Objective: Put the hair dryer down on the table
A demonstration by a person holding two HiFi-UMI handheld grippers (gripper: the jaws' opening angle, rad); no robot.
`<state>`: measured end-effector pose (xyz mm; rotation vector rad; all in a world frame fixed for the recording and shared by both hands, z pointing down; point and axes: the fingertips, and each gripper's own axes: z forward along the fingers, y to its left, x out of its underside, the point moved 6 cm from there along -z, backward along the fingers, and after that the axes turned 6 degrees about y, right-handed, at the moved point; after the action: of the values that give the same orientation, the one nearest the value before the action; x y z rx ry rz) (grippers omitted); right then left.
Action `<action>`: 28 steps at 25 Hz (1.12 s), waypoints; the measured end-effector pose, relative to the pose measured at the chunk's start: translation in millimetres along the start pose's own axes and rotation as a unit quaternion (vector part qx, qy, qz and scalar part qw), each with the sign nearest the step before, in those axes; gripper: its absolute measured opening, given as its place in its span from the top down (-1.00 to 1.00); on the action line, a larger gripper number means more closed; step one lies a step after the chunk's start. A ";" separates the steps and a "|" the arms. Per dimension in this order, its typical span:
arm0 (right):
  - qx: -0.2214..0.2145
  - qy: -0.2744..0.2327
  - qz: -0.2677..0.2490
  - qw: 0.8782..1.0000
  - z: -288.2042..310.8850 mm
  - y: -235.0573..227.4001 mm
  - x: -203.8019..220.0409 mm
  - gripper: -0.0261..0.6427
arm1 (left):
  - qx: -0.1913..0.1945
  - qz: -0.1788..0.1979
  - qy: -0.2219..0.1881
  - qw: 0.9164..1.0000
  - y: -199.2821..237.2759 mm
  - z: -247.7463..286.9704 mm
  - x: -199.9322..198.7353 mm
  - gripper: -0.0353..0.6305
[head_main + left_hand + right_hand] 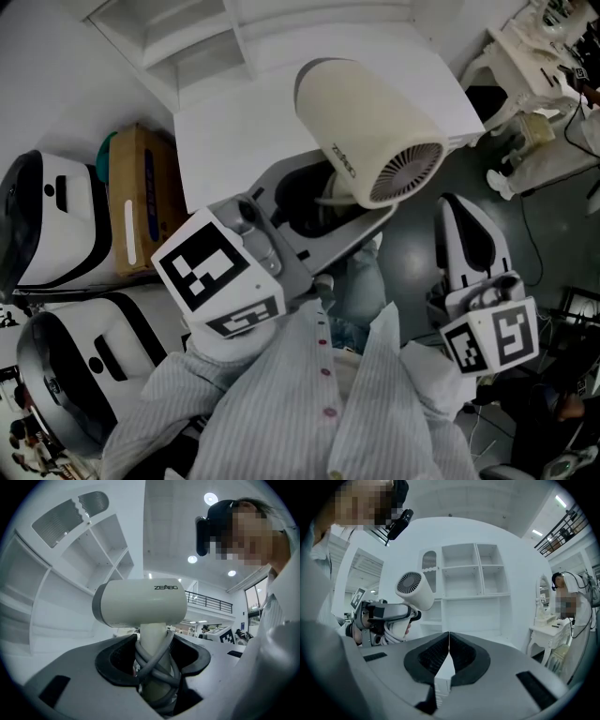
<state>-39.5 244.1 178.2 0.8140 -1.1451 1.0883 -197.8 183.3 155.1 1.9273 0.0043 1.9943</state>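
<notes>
A cream hair dryer (373, 129) with a grey cord wound round its handle is held up in the air over the white table (234, 150). My left gripper (323, 199) is shut on that handle; the barrel's rear grille faces right. In the left gripper view the hair dryer (140, 604) stands upright between the jaws of the left gripper (153, 662), with the cord crossing the handle. My right gripper (464, 220) hangs lower right, apart from the dryer, its jaws pressed together on nothing. The right gripper (449, 654) looks at the hair dryer (415, 590) from the side.
A cardboard box (141, 202) and two white-and-black machines (47, 220) stand at the left. White shelving (473, 583) rises behind the table. A white dressing table (544, 47) stands at the far right, with a person (574, 616) near it. Dark floor (412, 253) lies below the right gripper.
</notes>
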 end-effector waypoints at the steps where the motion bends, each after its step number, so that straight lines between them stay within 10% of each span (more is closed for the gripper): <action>1: 0.000 -0.001 0.001 1.000 4.3 -4.3 0.5 0.89 | -0.001 0.001 0.000 1.000 4.0 3.4 0.0 0.24; 28: -0.060 0.001 -0.018 0.998 159.0 -230.9 -47.9 0.89 | -0.071 0.003 -0.014 0.997 152.3 206.6 -54.9 0.24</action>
<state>132.1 17.4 177.3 0.7368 -1.1791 0.9796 -37.3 -24.3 154.3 1.8659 -0.1466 1.9165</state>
